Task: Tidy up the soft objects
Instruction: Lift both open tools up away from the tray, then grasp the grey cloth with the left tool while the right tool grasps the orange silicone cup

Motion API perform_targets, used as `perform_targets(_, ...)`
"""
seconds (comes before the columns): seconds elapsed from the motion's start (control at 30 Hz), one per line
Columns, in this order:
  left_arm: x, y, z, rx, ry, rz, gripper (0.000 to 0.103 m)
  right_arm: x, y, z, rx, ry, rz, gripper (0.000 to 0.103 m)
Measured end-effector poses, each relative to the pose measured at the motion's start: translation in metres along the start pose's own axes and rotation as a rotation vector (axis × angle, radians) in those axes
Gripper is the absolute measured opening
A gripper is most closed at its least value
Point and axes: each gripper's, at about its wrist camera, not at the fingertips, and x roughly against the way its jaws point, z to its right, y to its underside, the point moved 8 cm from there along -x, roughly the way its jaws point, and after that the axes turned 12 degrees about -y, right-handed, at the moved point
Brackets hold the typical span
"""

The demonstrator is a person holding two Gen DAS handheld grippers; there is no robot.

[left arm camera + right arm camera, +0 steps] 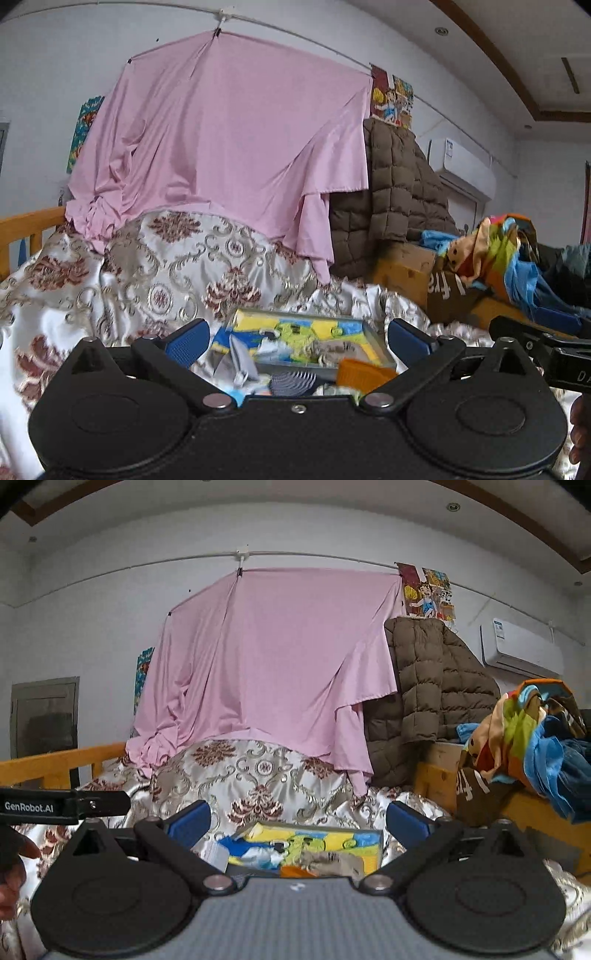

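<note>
While both units sit level over the bed, L wrist view: left gripper (295,341) spread wide, nothing between pads, prob. ready for next pick. Storage box (308,341) w/ cartoon liner lies just ahead between fingers, small items inside.

R wrist view: right gripper (297,823) likewise released, empty; same box (314,843) just ahead. Colourful clothes pile (532,734) far right on wooden frame, unsorted.

Box of clutter (295,338) sits on the bedspread (166,266) right before my jaws. Behind it hangs a sheet (221,140); quilted jacket (402,192) to its right, clothes pile (506,251) farther right.
</note>
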Motion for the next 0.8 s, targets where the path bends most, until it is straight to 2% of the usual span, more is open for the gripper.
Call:
perform_targets(0.33,0.008,0.065,-0.022,-0.105,0.006,-0.182,0.102,0.008,0.062,-0.015,-0.016,-0.022,-0.149,0.103)
perform_targets(0.6,-0.006,0.104,-0.017,-0.147,0.072,-0.34,0.102,-0.002,0.101,-0.017,-0.06,-0.048,-0.292,0.103)
perform_targets(0.8,-0.021,0.128,-0.011,-0.175,0.086,-0.442,0.102,-0.011,0.122,-0.017,-0.058,-0.064,-0.382,0.103)
